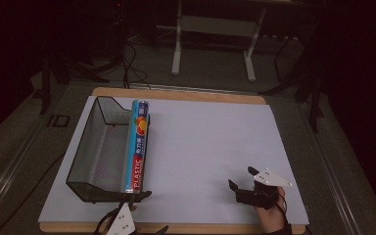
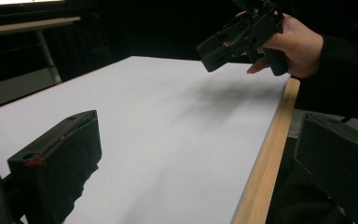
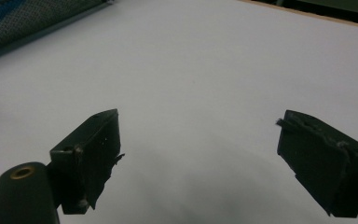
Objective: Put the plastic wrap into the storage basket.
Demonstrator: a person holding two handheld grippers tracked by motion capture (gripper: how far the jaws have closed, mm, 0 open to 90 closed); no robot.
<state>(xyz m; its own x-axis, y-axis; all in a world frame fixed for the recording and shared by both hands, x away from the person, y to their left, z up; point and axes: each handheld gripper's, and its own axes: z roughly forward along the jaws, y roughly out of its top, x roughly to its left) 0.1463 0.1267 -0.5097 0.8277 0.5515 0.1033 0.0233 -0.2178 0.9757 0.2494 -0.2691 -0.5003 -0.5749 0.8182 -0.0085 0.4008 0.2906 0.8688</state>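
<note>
A black mesh basket (image 1: pixel 95 147) stands at the left of the white-covered table (image 1: pixel 205 132). A long blue and red box of plastic wrap (image 1: pixel 138 147) lies along the basket's right rim. My left gripper (image 1: pixel 150 212) is at the table's near edge just in front of the basket, its jaws wide apart with nothing between them (image 2: pixel 200 158). My right gripper (image 1: pixel 242 177) hovers over the near right part of the table, open and holding nothing (image 3: pixel 198 154), with bare white surface beneath it. The left gripper view looks across the table at the hand (image 2: pixel 300 46) that holds the right gripper.
The table's wooden edge (image 2: pixel 265 158) runs along the near side. A corner of the mesh basket (image 3: pixel 18 18) shows at the top left of the right gripper view. Beyond the table stand a white frame (image 1: pixel 214 44) and dark stands with cables on the floor.
</note>
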